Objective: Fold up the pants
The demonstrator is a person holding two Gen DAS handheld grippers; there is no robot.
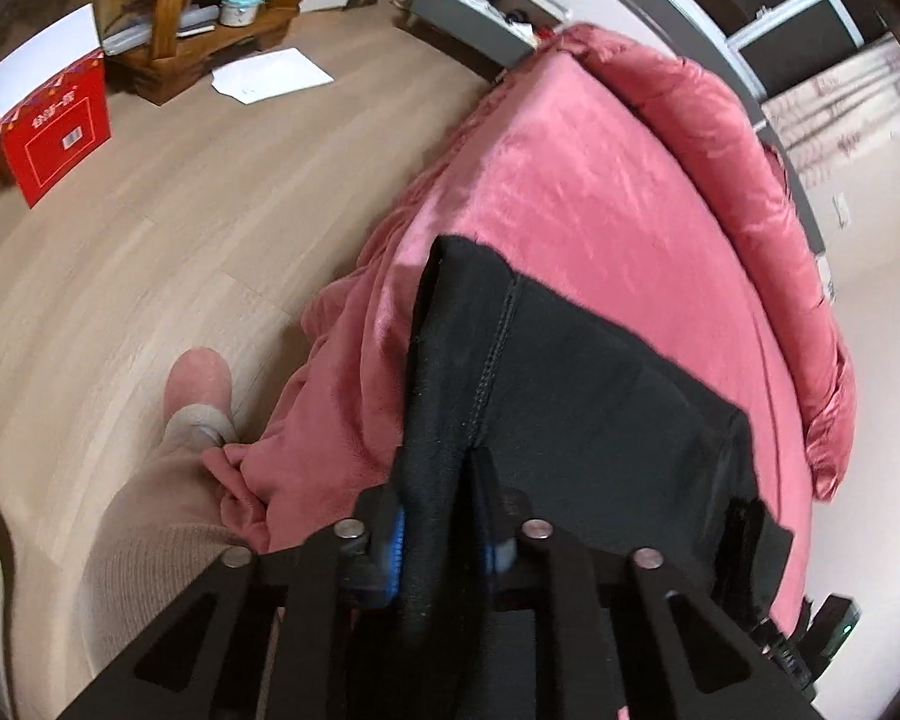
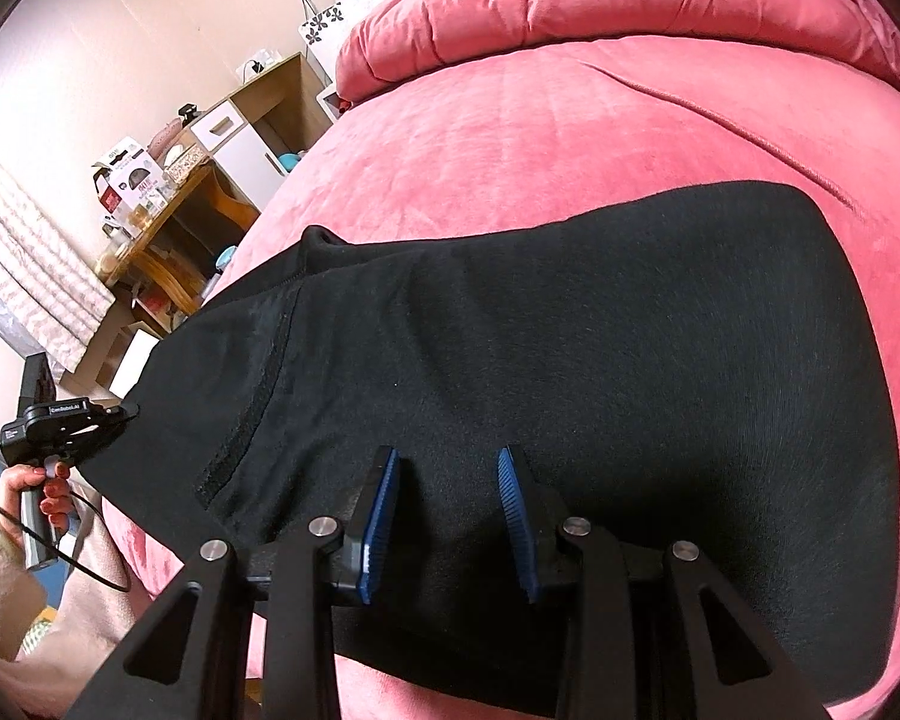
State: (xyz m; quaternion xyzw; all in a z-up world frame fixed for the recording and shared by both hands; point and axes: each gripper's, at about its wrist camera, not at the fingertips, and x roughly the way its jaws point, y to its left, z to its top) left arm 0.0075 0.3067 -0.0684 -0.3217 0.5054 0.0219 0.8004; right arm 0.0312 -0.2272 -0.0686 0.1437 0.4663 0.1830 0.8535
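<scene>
Fingers, left: the left gripper [image 1: 441, 531] has its blue pads [image 1: 395, 546] pinched onto a bunched ridge of the black pants [image 1: 600, 396], right on the seam.
Fingers, right: the right gripper [image 2: 448, 525] stands with jaws parted over the flat cloth, blue pads [image 2: 384, 516] clear of each other and nothing pinched; whether the tips touch the fabric I cannot tell.
Pants, place: spread across the pink bed cover [image 2: 540, 132], running from about 9 o'clock to 3 o'clock in the right wrist view, one end hanging near the bed's edge.
Pants, handling: soft, limp knit, light by the look of it; it will sag and crease wherever unsupported, and likely clings to the plush cover.
Hold: best at stitched seams or hems, where layers are thicker.
Beyond: wooden floor [image 1: 150, 240] at 9 o'clock, a red box [image 1: 54, 126] at 10 o'clock.
</scene>
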